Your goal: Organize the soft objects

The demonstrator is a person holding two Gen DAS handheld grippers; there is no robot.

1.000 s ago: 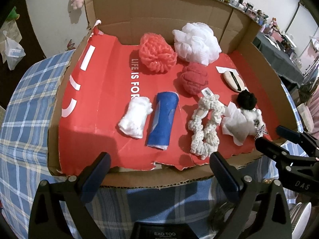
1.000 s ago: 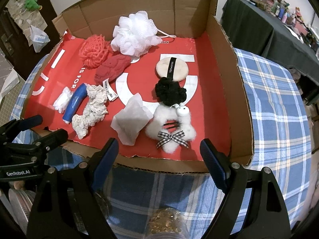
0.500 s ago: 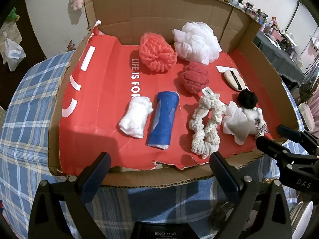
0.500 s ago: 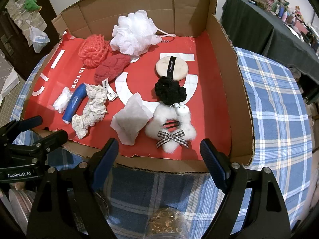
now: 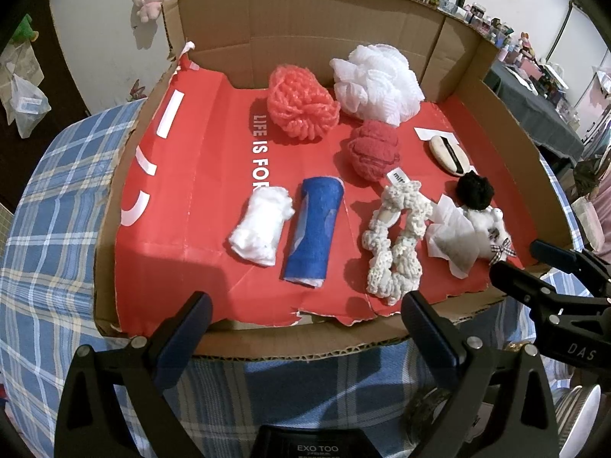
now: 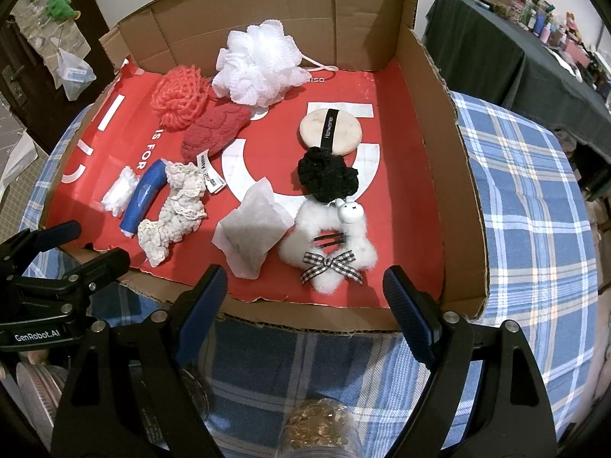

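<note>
Covering the round table, a blue plaid tablecloth (image 5: 46, 206). Sitting on it, an open cardboard box (image 6: 454, 175) lined with a red printed sheet (image 5: 206, 175), the landmark for everything else. Lying against the box's back wall, a white mesh bath pouf (image 6: 259, 65), with a coral mesh pouf (image 6: 179, 95) touching it on the left. Resting just in front of those, toward the box's middle, a dark red knit cloth (image 6: 214, 129) bearing a white tag. Lying near the box's open front edge, a cream crocheted scrunchie (image 5: 397, 244), just beside a blue rolled cloth (image 5: 315, 229) and, further left, a small white fluffy roll (image 5: 261, 225). Sitting right of the scrunchie, a crumpled white tissue (image 6: 252, 229), then a white furry hair clip (image 6: 332, 244) with a checked bow. Lying behind the clip, a black scrunchie (image 6: 326, 177), touching a round beige powder puff (image 6: 330, 129). Hovering outside the box's front edge, the left gripper (image 5: 301, 328) and the right gripper (image 6: 301, 301), both spread wide with nothing between the fingers.
</note>
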